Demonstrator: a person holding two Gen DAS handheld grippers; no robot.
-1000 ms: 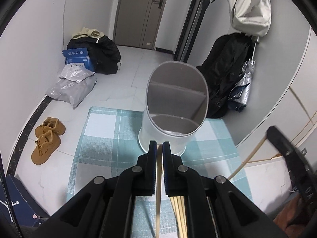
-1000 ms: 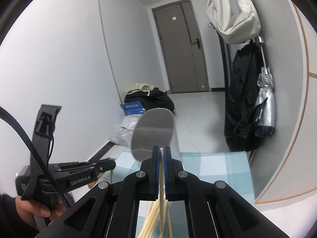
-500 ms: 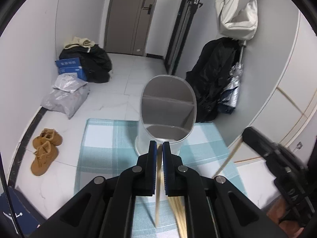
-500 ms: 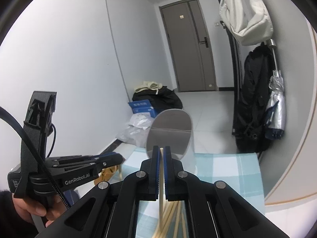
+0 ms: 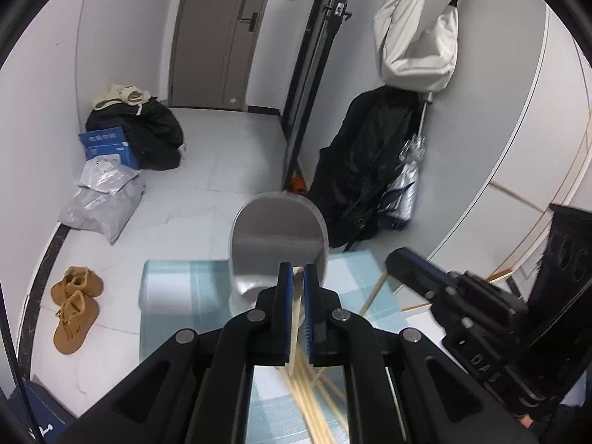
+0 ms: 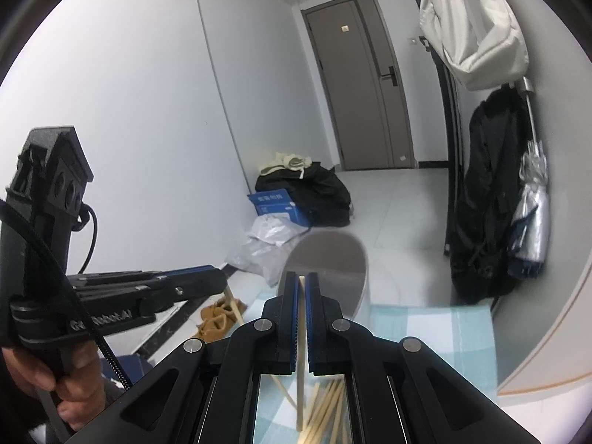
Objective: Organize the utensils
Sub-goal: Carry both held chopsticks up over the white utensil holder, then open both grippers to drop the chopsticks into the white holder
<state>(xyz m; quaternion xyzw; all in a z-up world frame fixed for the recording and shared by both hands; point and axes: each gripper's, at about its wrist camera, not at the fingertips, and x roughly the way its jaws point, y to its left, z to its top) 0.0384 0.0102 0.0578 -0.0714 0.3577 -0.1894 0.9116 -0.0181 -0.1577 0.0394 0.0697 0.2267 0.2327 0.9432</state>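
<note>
My left gripper (image 5: 295,272) is shut on a wooden chopstick (image 5: 293,336) that hangs down between its pads. My right gripper (image 6: 302,279) is shut on another wooden chopstick (image 6: 301,362). A white oval utensil holder (image 5: 277,244) stands on the blue checked mat (image 5: 177,296) ahead of and below both grippers; it also shows in the right wrist view (image 6: 329,270). Several loose chopsticks (image 6: 325,410) lie on the mat under the grippers. The right gripper shows at the right of the left wrist view (image 5: 403,262), the left gripper at the left of the right wrist view (image 6: 218,285).
On the floor lie tan shoes (image 5: 74,307), grey parcel bags (image 5: 103,199), a blue box (image 5: 107,146) and a black bag (image 5: 148,133). A black coat (image 5: 366,170), an umbrella (image 5: 407,188) and a white bag (image 5: 418,37) hang on the right wall.
Both grippers have risen with their chopsticks, so the holder and mat look smaller and lower. The two grippers have come closer together.
</note>
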